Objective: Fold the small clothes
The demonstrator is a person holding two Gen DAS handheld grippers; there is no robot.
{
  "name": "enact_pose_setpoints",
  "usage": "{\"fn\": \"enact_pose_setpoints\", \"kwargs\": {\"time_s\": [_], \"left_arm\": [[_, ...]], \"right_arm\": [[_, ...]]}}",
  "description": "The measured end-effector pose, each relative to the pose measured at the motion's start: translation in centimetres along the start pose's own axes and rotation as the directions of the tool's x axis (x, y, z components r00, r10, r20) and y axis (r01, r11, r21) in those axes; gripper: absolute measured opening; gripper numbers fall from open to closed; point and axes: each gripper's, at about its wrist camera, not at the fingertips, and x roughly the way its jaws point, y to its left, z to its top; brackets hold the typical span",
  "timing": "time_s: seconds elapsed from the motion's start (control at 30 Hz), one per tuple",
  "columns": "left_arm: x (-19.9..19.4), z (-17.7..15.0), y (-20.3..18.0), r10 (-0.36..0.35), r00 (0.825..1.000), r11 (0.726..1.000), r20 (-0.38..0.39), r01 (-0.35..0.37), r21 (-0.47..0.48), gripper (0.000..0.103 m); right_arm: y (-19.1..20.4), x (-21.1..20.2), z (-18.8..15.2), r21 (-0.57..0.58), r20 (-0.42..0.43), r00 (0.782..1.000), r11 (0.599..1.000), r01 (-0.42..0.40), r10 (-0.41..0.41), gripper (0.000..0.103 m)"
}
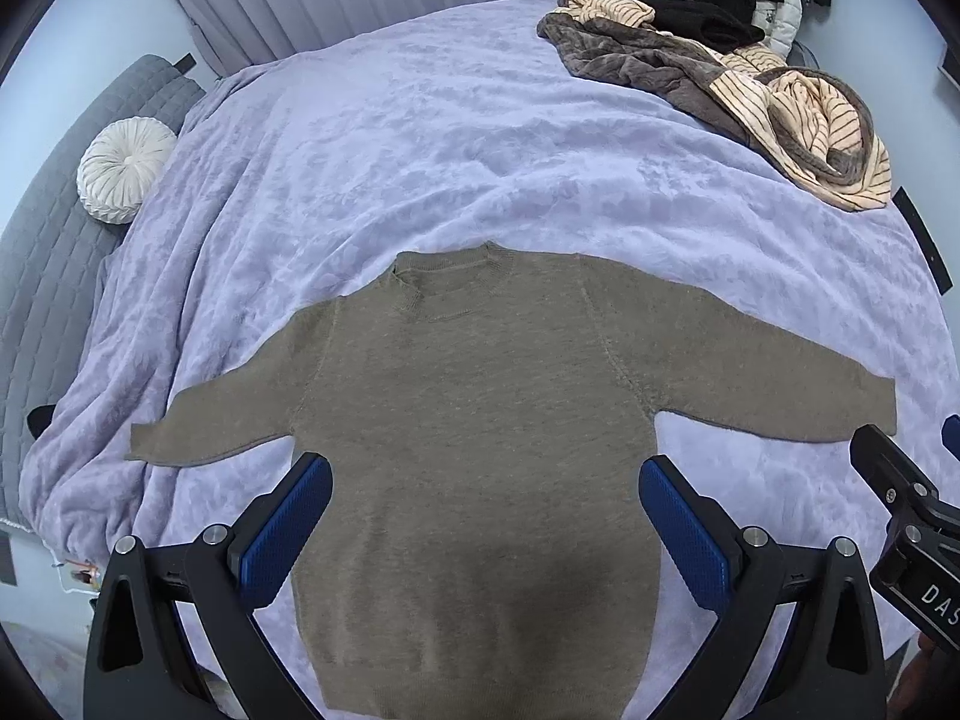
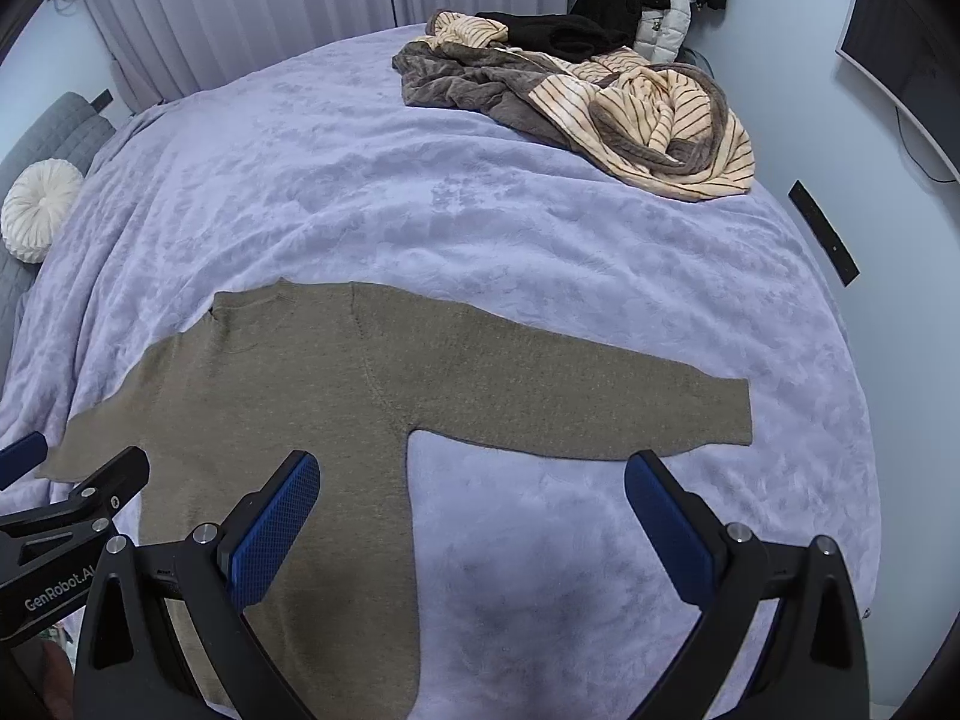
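Observation:
A small olive-brown sweater (image 1: 474, 396) lies flat on the lavender blanket (image 1: 372, 138), collar away from me and both sleeves spread out sideways. My left gripper (image 1: 485, 480) hovers open above the sweater's body, its blue pads wider apart than the torso. In the right wrist view the same sweater (image 2: 288, 384) fills the left half, its right sleeve (image 2: 600, 402) stretched toward the right. My right gripper (image 2: 471, 474) is open above the blanket just below that sleeve, holding nothing. Each gripper shows at the edge of the other's view.
A heap of brown plush and cream striped clothes (image 1: 750, 90) with a black garment lies at the bed's far right corner. A round white cushion (image 1: 123, 171) rests on a grey quilted sofa at the left. Curtains hang behind the bed (image 2: 420, 192).

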Motion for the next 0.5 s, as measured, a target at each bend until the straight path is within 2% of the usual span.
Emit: {"fn": "enact_pose_setpoints", "kwargs": {"time_s": [0.5], "left_arm": [[1.1, 1.9, -7.2, 0.025, 0.999, 0.997, -0.021, -0.023, 0.078, 0.103]], "right_arm": [[-7.3, 3.3, 0.6, 0.053, -0.02, 1.0, 0.998, 0.019, -0.018, 0.102]]}}
